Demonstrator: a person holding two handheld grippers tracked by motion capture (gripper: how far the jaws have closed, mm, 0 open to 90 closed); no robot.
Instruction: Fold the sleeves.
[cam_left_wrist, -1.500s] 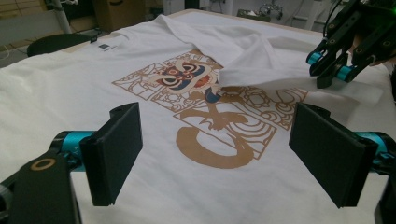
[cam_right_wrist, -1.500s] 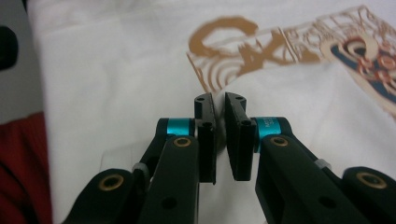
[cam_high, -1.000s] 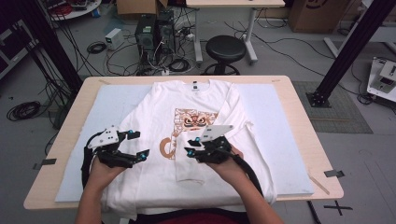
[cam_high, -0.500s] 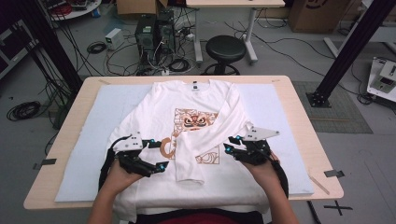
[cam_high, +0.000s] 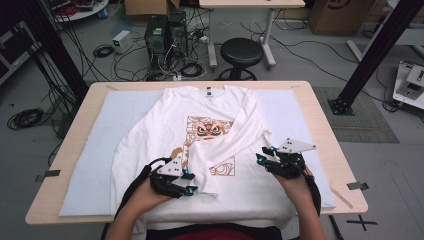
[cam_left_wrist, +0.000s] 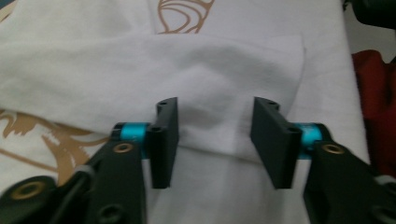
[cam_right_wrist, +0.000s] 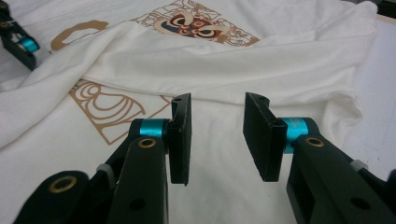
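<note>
Right, my left gripper (cam_high: 189, 184) has just been closing; jaws still apart, straddling the folded sleeve cuff (cam_left_wrist: 224, 88) without pinching, which its own view shows. My right gripper (cam_high: 264, 156) hangs parted over the white shirt (cam_high: 165, 130), gripping nothing. Both forearms come in low over the table (cam_high: 320, 120).

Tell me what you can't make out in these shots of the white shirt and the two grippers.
- White shirt: the hem, high view, hidden by the person's forearms at the bottom edge.
- Left gripper: whether its pads touch the sleeve cuff, left gripper view, blurred.
- Neck label: print too small, high view.
- Right gripper: body cut off by the bottom edge, right gripper view.
</note>
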